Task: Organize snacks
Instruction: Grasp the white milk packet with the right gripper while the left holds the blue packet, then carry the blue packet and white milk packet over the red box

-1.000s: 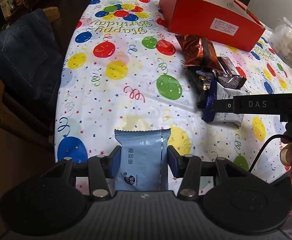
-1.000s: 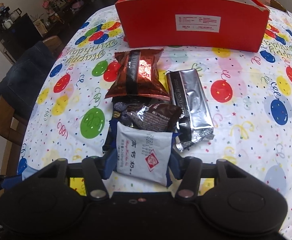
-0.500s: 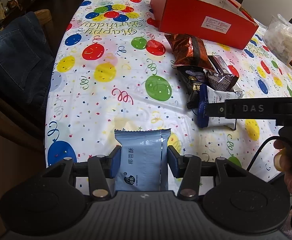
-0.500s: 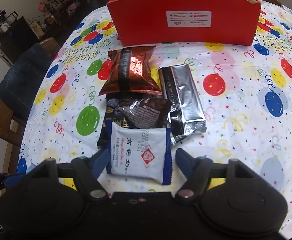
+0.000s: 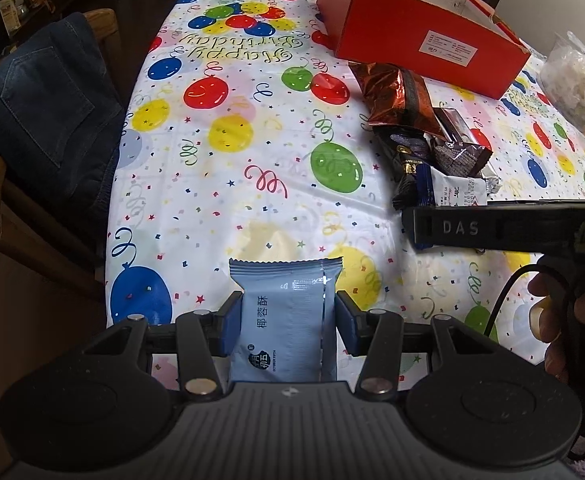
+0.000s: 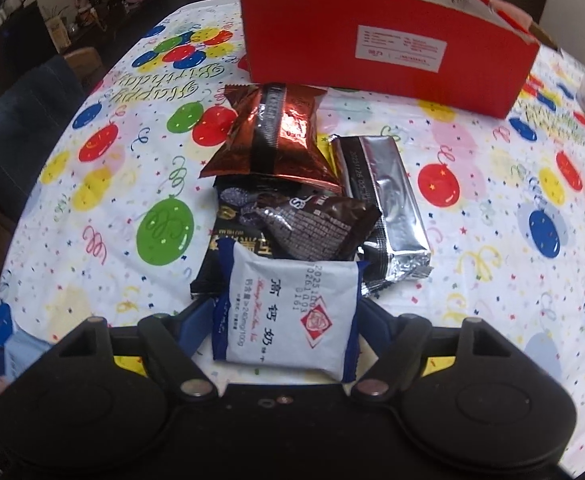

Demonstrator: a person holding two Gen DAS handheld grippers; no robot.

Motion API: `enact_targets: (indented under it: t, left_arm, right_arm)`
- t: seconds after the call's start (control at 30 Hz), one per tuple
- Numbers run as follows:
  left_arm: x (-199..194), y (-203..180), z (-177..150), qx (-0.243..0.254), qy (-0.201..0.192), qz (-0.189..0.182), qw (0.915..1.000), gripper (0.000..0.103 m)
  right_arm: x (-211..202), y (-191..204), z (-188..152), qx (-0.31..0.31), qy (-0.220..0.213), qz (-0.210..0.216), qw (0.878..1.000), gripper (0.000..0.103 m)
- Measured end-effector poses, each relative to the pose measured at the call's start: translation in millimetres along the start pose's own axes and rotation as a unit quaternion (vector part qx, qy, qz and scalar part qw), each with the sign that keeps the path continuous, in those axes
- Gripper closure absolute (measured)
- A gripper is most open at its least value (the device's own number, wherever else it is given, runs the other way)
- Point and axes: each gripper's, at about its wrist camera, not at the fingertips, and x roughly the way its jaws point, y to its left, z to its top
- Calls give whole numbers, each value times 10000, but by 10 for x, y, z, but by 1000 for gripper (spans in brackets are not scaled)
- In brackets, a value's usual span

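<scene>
Left gripper (image 5: 288, 326): both blue pads pressed against the sides of a pale blue, flat, matte plastic snack packet (image 5: 284, 320) with a crimped top edge, held upright above the near edge of the table; right gripper (image 6: 284, 326): fingers spread to either side of a white, pillow-shaped snack packet with dark blue ends (image 6: 290, 316), a narrow gap showing at the left pad, contact at the right side not clear, so a grip cannot be confirmed; this white packet lies at the near end of the snack pile, its far edge resting on the dark packets beyond it. Landmark: one open red cardboard box with a white label (image 6: 388, 40), rectangular and stiff-walled, standing at the far end of the table. Just before the box, one glossy copper-brown foil pouch (image 6: 276, 136), puffed; right of the pouch, one long silver foil bar (image 6: 384, 204), wrinkled; nearer than the pouch, one dark brown crinkled wrapper (image 6: 312, 228) overlapping one flat black packet with gold lettering (image 6: 220, 252). Loose packets counted: six, one in the left gripper. All lie on a smooth white plastic tablecloth printed with coloured balloons (image 5: 220, 152); one pair of dark blue denim jeans (image 5: 52, 104) hangs over a wooden chair left of the table.
</scene>
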Motion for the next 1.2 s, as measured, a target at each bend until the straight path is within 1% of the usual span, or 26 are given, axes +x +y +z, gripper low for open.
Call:
enact_targets:
  t: [0.03,0.1,0.2,0.47,0.63,0.73,0.9,1.07,1.2]
  left_arm:
    - [3,1,-1,-1,6,2,10000,55]
    - [11,0,0,-2,18,7,10000,55]
    - [17,-7,8,-9,26,2,10000,55]
    - [29,-83,97,13,82,-66,9999,55]
    - [-29,-179,235,-5,71,-127,9999,55]
    - [-89,-258,377,9,-1,-170,9999,55]
    - [-212,-420,690,102,-238,-231,9994,55]
    - [-303,-605,1103,162,-500,-319,9981,55]
    - [-351,-755,1472,173,-698,-375,9967,55]
  right_arm:
    - [-1,9,-9,-42,-20,-20,10000,31]
    - [-12,7,-19,-74,-72,-11,9999,38]
    - [-35,-30,-26,-58,-106,38,9999,42]
    - [-144,-193,-95,127,-51,223,9997,44]
    - [-318,-412,-82,324,-210,280,9989,44]
    - [-432,-565,-16,420,-352,303,9980,44]
    - [-581,-890,174,675,-549,305,9957,44]
    - [-689,-1261,504,904,-756,368,9923,43]
    - [-779,-1509,825,926,-1007,404,9898,43]
